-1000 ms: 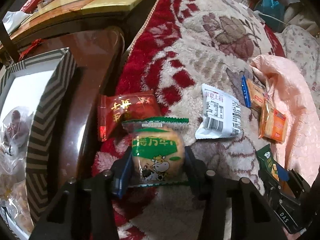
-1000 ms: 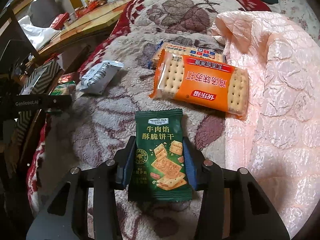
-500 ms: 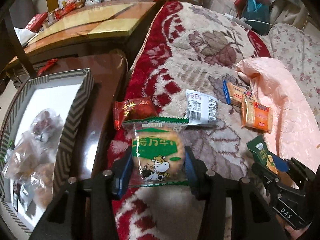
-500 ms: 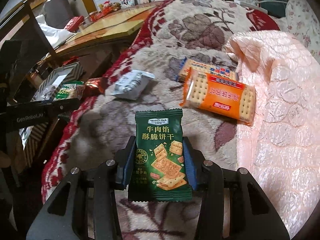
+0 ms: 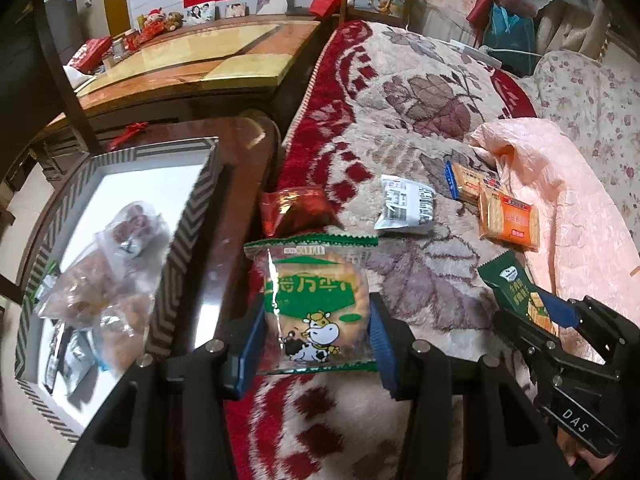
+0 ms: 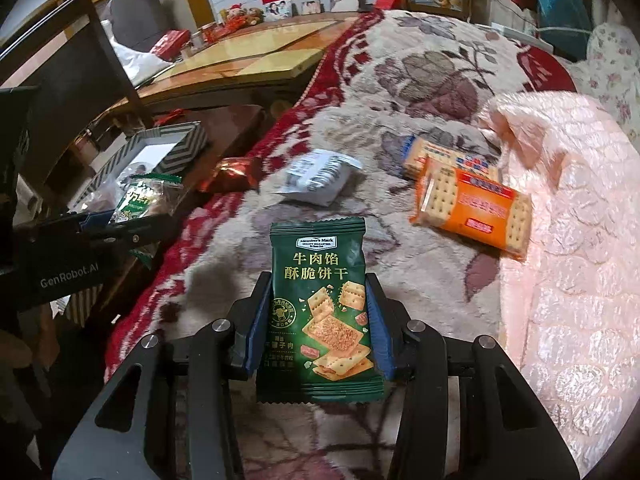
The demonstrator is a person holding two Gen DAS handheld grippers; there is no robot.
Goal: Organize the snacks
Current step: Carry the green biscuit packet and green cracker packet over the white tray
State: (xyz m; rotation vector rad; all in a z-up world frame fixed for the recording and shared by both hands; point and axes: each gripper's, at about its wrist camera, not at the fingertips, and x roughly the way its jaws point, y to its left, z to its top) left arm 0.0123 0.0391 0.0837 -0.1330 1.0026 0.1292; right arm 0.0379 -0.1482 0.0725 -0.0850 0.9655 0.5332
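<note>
My left gripper [image 5: 314, 340] is shut on a clear cow-print biscuit pack [image 5: 316, 304], held above the blanket's left edge. My right gripper [image 6: 318, 320] is shut on a dark green cracker pack [image 6: 320, 312], held above the blanket; it also shows in the left wrist view [image 5: 516, 288]. The striped box [image 5: 188, 216] with several bagged snacks stands on the dark side table at the left, also seen in the right wrist view [image 6: 180, 148]. On the blanket lie a red pack [image 5: 296, 210], a white pack [image 5: 406, 204], an orange cracker pack [image 5: 508, 220] and a blue-edged cracker pack [image 5: 464, 184].
A floral red and beige blanket [image 5: 400, 100] covers the sofa. A pink quilt [image 5: 580, 220] lies at the right. A wooden table [image 5: 200, 64] stands behind the box. The dark side table [image 5: 240, 152] sits between box and blanket.
Both grippers have risen and pulled back from the blanket with their packs. More of the box and the room shows now.
</note>
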